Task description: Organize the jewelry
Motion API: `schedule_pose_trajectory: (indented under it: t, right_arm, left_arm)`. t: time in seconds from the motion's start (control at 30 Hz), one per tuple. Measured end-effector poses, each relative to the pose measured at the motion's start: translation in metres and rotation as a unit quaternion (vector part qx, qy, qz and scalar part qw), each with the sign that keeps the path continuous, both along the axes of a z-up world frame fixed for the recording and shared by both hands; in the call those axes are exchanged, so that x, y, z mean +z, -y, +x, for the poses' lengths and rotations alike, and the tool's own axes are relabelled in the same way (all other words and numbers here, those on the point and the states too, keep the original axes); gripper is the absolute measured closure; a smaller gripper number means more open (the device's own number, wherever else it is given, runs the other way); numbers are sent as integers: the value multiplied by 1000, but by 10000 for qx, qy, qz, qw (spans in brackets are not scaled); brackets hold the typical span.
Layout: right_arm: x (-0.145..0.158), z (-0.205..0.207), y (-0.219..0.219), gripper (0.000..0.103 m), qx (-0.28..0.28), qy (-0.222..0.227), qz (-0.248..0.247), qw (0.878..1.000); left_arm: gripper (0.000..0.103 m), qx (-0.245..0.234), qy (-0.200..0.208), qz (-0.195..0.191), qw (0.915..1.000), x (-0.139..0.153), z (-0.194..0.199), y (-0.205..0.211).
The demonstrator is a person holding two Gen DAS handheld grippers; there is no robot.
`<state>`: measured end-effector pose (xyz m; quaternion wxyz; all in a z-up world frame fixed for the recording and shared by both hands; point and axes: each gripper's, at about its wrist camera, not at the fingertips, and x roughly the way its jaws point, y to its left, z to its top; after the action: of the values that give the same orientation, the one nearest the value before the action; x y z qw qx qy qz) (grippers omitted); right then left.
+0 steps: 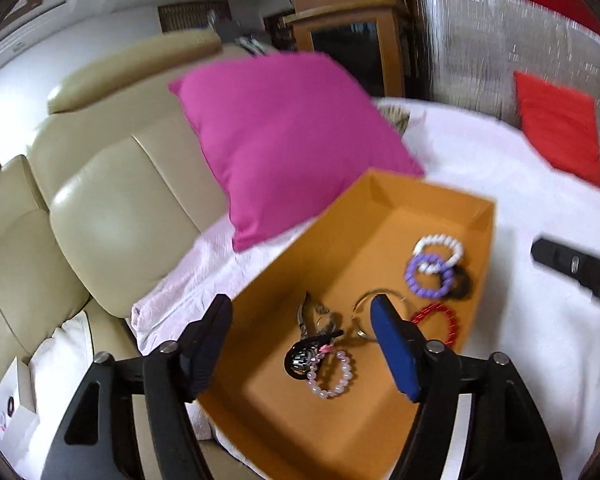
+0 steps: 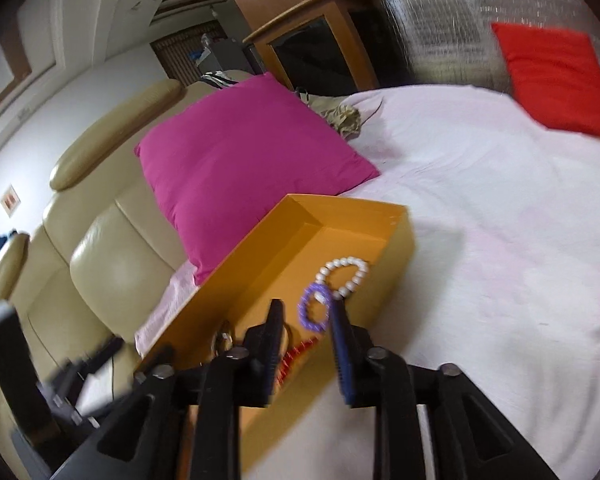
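Observation:
An open orange box (image 1: 431, 196) lies on the white bedsheet and holds jewelry. Inside are a white bead bracelet (image 1: 439, 246), a purple bracelet (image 1: 427, 276), a black hair tie (image 1: 461, 284), a red bracelet (image 1: 439, 320), a thin metal hoop (image 1: 365, 312), a pale pink bead bracelet (image 1: 331, 374), a dark watch (image 1: 300, 358) and a patterned clip (image 1: 315, 312). My left gripper (image 1: 301, 314) is open and empty, above the near part of the box. My right gripper (image 2: 305, 318) is open and empty, over the box (image 2: 399, 216) near the purple bracelet (image 2: 313, 308) and white bracelet (image 2: 343, 276).
A magenta cushion (image 1: 284, 140) leans on the cream leather headboard (image 1: 112, 200) behind the box. A red cushion (image 1: 559, 124) lies at the far right of the bed. The right gripper's black body (image 1: 575, 268) shows at the right edge. A wooden cabinet (image 1: 351, 40) stands beyond.

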<state>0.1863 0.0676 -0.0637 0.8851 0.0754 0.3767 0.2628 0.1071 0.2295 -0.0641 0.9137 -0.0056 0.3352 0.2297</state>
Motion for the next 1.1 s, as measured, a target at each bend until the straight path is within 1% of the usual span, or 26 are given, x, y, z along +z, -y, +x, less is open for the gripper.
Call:
schedule_pose_trajectory:
  t: [0.03, 0.07, 0.17, 0.2, 0.37, 0.47, 0.6, 0.73, 0.77, 0.8, 0.83, 0.93, 1.1]
  right_arm:
    - [7, -10, 6, 38, -17, 104, -89, 9999]
    - [15, -21, 11, 32, -12, 248, -135, 9996]
    - [35, -50, 21, 32, 7, 546, -495, 9973]
    - [41, -59, 25, 32, 22, 602, -544, 9967]
    - [73, -105, 42, 32, 46, 834, -599, 9947]
    - [87, -128, 51, 32, 33, 880, -582, 9944]
    - [102, -158, 55, 32, 102, 968, -662, 9930]
    - [112, -185, 55, 32, 172, 1011, -667, 9925]
    - [113, -190, 56, 32, 170, 999, -653, 9927]
    - [114, -194, 56, 32, 169, 989, -628, 9930]
    - [114, -198, 56, 32, 178, 977, -605, 9932]
    - [112, -207, 51, 31, 158, 945, -654, 9933]
    - [108, -218, 41, 31, 59, 950, -760, 9926]
  left_arm:
    - [19, 4, 82, -9, 10000, 6, -7, 2]
    - [17, -2, 158, -11, 9999, 13, -14, 6]
    - [17, -96, 401, 28, 9991, 41, -38, 17]
    - [17, -103, 461, 45, 9989, 51, -45, 20]
    - [17, -133, 741, 129, 9971, 88, -78, 35]
    - [17, -189, 883, 156, 9958, 107, -100, 44]
    - [17, -215, 1036, 304, 9939, 129, -124, 55]
    - [16, -207, 1128, 391, 9926, 143, -144, 62]
    - [13, -198, 1134, 421, 9925, 145, -147, 63]
    - [7, -179, 1134, 454, 9924, 146, -150, 64]
    - [4, -150, 1156, 490, 9920, 148, -156, 65]
    - [4, -122, 1262, 606, 9901, 151, -168, 68]
    - [4, -113, 1209, 583, 9909, 150, -177, 63]
